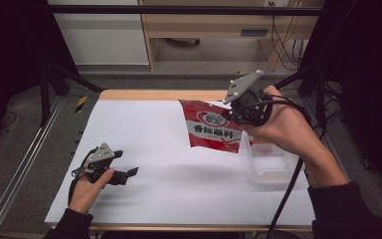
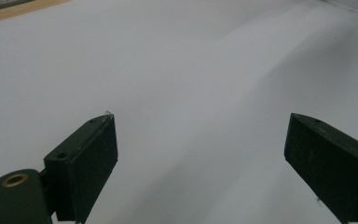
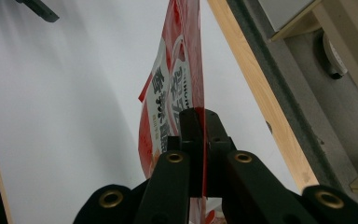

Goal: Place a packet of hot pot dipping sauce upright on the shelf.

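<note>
Gripper on the left (image 1: pixel 129 173) rests low over the white table (image 1: pixel 169 169), near its front left corner, held in the person's left hand (image 1: pixel 87 189). Its jaws stand wide apart with nothing between them; in the left gripper view they frame bare white surface.

Moving right, a red seasoning packet (image 1: pixel 213 127) with white and black Chinese lettering hangs in the air above the table's far middle, its printed face toward the person. It touches nothing below it.

Next to it, the right gripper (image 1: pixel 239 110) is clamped tight on the packet's right edge. The right gripper view looks straight along the thin red sheet pinched between the closed jaws. The person's right hand (image 1: pixel 278 127) carries it just above and behind a clear plastic container (image 1: pixel 271 167), which sits on the table's right side. Some red shows at the container's far end, too unclear to name.

My reading: the pick-up is done, the packet is lifted clear. Left to do is wherever it goes next, perhaps opening it with the idle left gripper or lowering it into the container; the pictures do not settle which.
</note>
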The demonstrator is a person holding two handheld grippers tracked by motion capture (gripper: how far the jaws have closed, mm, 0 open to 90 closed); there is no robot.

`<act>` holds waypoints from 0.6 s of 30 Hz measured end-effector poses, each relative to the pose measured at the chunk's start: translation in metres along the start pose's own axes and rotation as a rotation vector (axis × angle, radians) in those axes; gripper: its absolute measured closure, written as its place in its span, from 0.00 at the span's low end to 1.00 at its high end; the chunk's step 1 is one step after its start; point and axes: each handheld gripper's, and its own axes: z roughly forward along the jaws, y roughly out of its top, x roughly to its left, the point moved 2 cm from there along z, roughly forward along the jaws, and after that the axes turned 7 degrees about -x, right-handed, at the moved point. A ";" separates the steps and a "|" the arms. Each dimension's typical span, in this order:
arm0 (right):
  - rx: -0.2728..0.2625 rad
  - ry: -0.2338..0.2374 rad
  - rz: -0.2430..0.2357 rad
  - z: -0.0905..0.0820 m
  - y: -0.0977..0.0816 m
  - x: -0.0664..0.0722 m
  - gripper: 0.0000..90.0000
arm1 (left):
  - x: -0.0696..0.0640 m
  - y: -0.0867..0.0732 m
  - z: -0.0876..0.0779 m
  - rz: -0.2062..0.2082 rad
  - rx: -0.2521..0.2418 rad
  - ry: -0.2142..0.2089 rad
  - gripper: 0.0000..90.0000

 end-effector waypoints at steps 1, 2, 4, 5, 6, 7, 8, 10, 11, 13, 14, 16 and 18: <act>-0.003 -0.006 0.007 -0.003 -0.002 -0.001 1.00 | 0.000 0.000 0.000 -0.001 0.000 0.001 0.11; -0.008 -0.010 0.014 -0.006 -0.004 -0.001 1.00 | 0.000 0.000 0.000 -0.001 0.001 0.001 0.11; -0.015 -0.017 0.018 -0.012 -0.008 -0.002 1.00 | 0.000 0.000 0.000 0.003 0.001 0.001 0.11; -0.017 -0.019 0.019 -0.016 -0.010 -0.003 1.00 | 0.000 0.000 0.000 0.005 0.003 0.000 0.11; -0.019 -0.025 0.025 -0.019 -0.012 -0.003 1.00 | 0.000 0.000 0.000 0.005 0.004 0.000 0.11; -0.022 -0.030 0.029 -0.022 -0.013 -0.003 1.00 | -0.001 0.000 0.000 0.005 0.005 0.000 0.11; -0.022 -0.032 0.031 -0.025 -0.015 -0.003 1.00 | -0.001 0.000 0.000 0.004 0.006 0.000 0.11; -0.023 -0.040 0.040 -0.030 -0.020 -0.004 1.00 | -0.001 0.000 0.001 0.003 0.004 0.000 0.11; -0.020 -0.043 0.044 -0.032 -0.023 -0.004 1.00 | -0.002 0.000 0.001 0.003 0.003 -0.001 0.11; -0.014 -0.050 0.051 -0.037 -0.028 -0.006 1.00 | -0.002 0.000 0.001 0.002 0.003 -0.003 0.11; -0.011 -0.053 0.055 -0.039 -0.031 -0.006 1.00 | -0.002 0.000 0.001 0.002 0.003 -0.003 0.11; -0.007 -0.062 0.062 -0.043 -0.036 -0.007 1.00 | -0.002 0.000 0.000 -0.001 0.003 -0.004 0.10; -0.001 -0.070 0.068 -0.047 -0.042 -0.008 1.00 | -0.001 0.000 0.000 -0.004 -0.001 -0.003 0.10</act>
